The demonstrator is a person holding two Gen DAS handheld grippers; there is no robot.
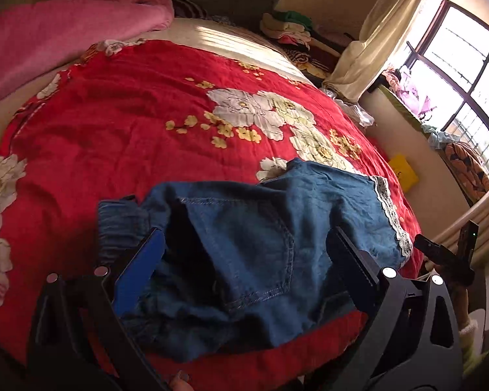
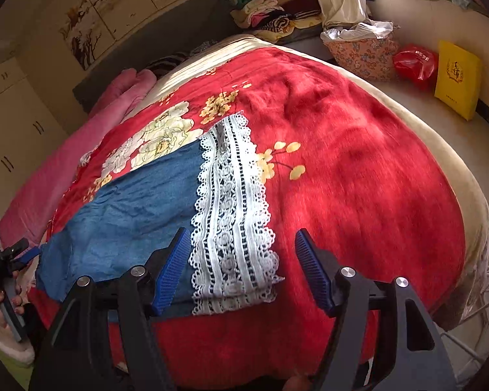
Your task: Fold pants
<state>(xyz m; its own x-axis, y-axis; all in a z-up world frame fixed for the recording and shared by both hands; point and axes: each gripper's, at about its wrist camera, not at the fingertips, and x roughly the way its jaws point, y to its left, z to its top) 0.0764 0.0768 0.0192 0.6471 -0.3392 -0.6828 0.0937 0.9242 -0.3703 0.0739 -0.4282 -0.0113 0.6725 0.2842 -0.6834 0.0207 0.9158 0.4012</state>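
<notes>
Blue denim pants [image 1: 244,208] lie folded on the red flowered bedcover [image 1: 114,114], back pocket up and a white lace hem [image 1: 391,215] to the right. My left gripper [image 1: 246,233] is open wide over the waist and pocket end, pads off the cloth. In the right wrist view the pants [image 2: 130,215] end in the lace hem [image 2: 231,211], which lies flat on the cover [image 2: 358,179]. My right gripper [image 2: 243,234] is open over that hem, holding nothing. Each gripper also shows at the other view's edge: the right gripper [image 1: 446,254], and the left gripper [image 2: 9,257] with a hand [image 2: 3,296].
A pink blanket [image 1: 49,39] runs along the bed's far left side. Piled clothes [image 1: 287,29] sit past the headboard end. On the floor to the right stand a patterned basket [image 2: 362,55], a red bag [image 2: 414,62] and a yellow bag [image 2: 456,78]. A window [image 1: 466,65] is on the right.
</notes>
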